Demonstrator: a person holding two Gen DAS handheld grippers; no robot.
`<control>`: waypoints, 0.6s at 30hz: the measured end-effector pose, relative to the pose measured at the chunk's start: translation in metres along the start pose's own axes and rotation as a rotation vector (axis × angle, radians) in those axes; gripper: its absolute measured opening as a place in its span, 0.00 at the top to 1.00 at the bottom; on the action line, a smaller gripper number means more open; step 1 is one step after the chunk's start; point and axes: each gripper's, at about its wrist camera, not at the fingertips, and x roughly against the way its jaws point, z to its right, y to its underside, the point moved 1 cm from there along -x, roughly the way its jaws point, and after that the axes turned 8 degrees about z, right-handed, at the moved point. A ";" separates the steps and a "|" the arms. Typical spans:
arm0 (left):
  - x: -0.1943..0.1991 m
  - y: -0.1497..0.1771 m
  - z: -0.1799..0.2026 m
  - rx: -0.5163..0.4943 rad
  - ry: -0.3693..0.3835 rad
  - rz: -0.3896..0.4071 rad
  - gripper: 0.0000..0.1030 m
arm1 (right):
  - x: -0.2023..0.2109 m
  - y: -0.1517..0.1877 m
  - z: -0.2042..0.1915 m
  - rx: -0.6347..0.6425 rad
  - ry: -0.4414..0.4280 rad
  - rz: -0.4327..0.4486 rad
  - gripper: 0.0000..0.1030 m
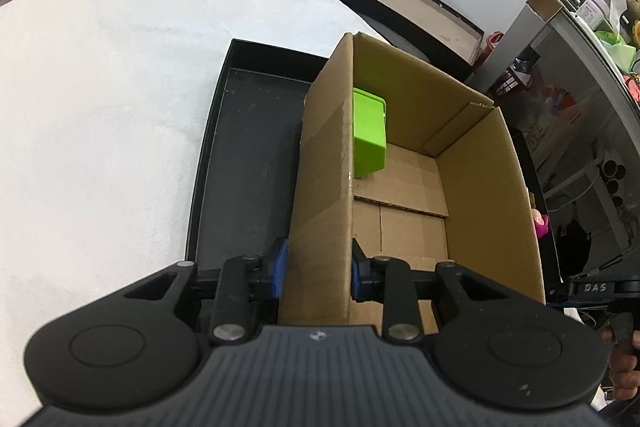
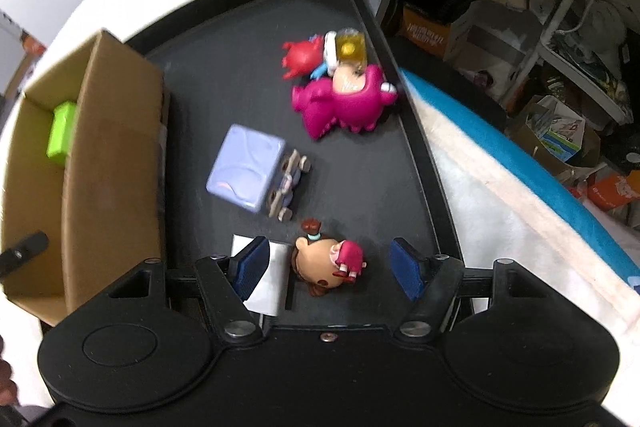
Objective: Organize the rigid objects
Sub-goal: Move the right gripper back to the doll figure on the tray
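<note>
My left gripper is shut on the near left wall of the open cardboard box, one blue pad on each side of it. Inside the box a lime green block leans against that wall. In the right wrist view the box stands at the left of a black tray. My right gripper is open and points down at a small doll figure with a brown head and pink dress, which lies between the fingers untouched. A lilac box and a small skateboard toy lie beyond it.
A magenta dragon toy, a red crab-like toy and a yellow cup toy lie at the tray's far right. A white card lies under my right gripper's left finger. White cloth covers the table. Clutter fills the floor beyond the tray.
</note>
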 end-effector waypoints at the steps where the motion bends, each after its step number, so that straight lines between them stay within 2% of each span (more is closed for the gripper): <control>1: 0.000 0.000 0.000 -0.002 -0.001 0.001 0.72 | -0.002 0.000 -0.002 0.011 0.010 -0.005 0.36; 5: 0.000 0.000 0.001 -0.004 -0.011 0.004 0.72 | -0.008 0.001 -0.004 0.036 0.012 -0.014 0.38; 10: -0.001 0.001 0.002 -0.006 -0.036 -0.001 0.72 | -0.005 0.001 -0.006 0.037 -0.038 -0.004 0.61; 18: 0.000 0.002 0.002 -0.001 -0.039 -0.001 0.72 | 0.003 0.003 -0.008 0.036 -0.036 0.004 0.64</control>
